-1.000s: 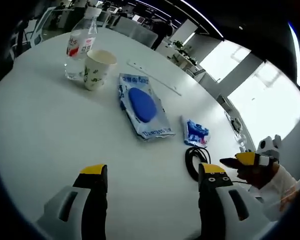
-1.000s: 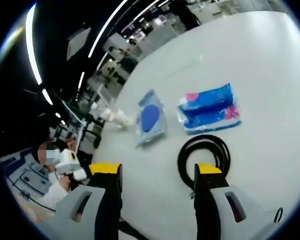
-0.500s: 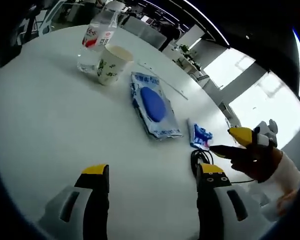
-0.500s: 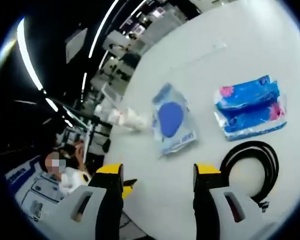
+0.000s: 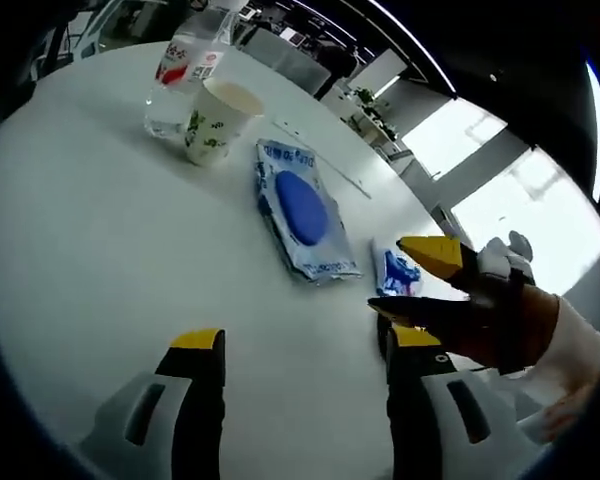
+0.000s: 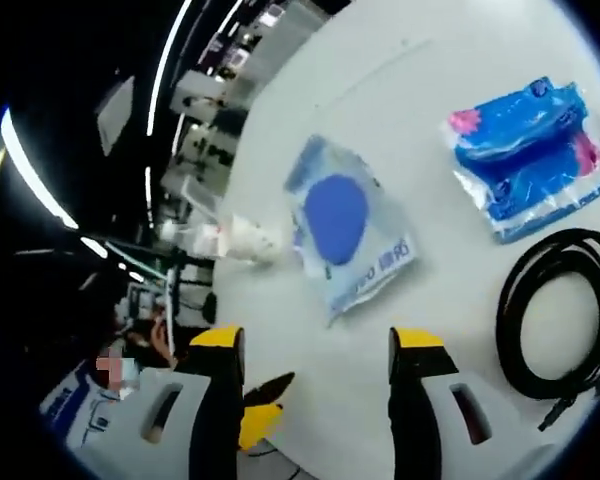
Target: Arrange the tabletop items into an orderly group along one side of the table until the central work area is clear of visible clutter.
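On the white table [image 5: 100, 250] a clear water bottle [image 5: 180, 70] and a paper cup [image 5: 215, 120] stand side by side at the far end. A flat pouch with a blue disc [image 5: 300, 210] lies mid-table, and a blue tissue pack [image 5: 405, 272] lies beyond it. My left gripper [image 5: 305, 345] is open above bare table. My right gripper [image 5: 400, 278] reaches in from the right, open and empty, near the tissue pack. In the right gripper view, my right gripper [image 6: 315, 342] hangs open short of the pouch [image 6: 345, 225], tissue pack [image 6: 530, 160] and a coiled black cable [image 6: 560, 315].
A thin white strip [image 5: 320, 160] lies past the pouch. The cup [image 6: 250, 240] and bottle [image 6: 195, 235] look small at the far left. The left gripper's yellow tip [image 6: 260, 420] pokes in low between my right jaws. Office desks and windows lie beyond the table.
My right gripper has come further into the left gripper view, toward the tissue pack, now covering the cable there. The right gripper view has closed in on the pouch.
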Motion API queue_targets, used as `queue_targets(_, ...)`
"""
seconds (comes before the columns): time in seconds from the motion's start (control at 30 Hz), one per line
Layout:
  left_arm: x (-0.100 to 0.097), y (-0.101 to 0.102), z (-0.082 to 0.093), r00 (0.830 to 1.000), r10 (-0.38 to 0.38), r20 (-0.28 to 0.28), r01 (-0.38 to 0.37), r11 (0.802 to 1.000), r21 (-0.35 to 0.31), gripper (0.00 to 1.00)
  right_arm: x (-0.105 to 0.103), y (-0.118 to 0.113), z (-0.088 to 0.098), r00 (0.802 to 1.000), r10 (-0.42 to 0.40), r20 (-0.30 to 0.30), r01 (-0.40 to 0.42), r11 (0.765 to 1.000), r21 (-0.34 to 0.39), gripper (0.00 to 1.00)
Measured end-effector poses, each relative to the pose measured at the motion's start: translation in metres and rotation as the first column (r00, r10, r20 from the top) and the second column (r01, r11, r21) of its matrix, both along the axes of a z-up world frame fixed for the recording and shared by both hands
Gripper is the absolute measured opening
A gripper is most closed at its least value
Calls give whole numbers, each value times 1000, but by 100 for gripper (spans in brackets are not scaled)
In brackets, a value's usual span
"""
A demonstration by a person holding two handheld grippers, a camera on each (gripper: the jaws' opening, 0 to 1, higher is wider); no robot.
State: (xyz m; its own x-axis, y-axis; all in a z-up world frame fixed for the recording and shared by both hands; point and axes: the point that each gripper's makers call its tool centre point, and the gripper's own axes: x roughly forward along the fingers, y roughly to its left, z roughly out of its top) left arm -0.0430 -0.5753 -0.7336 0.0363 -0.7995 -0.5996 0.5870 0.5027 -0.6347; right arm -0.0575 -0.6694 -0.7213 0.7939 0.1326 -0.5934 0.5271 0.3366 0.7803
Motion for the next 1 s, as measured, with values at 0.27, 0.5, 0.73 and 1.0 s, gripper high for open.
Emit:
queue_targets(0.27, 18, 2, -2, 999, 37, -12, -38, 999, -3, 64, 12, -6, -19, 991, -125, -58, 130, 986, 104, 54)
queue_targets(0.5, 21, 3, -3, 997, 73, -28, -73, 997, -3, 63, 23, -3, -33, 969, -227, -101, 243, 949, 200, 46)
queue_targets(0.73, 15, 8, -7, 994, 94, -57, -94, 996, -4, 62, 25, -13, -47, 938, -318, -140, 341, 921, 188, 21)
queue_targets(1.0, 15, 16, -12, 992, 106, -74, -105, 994, 8, 60, 18, -18, -58, 924, -356, -138, 380, 895, 234, 3)
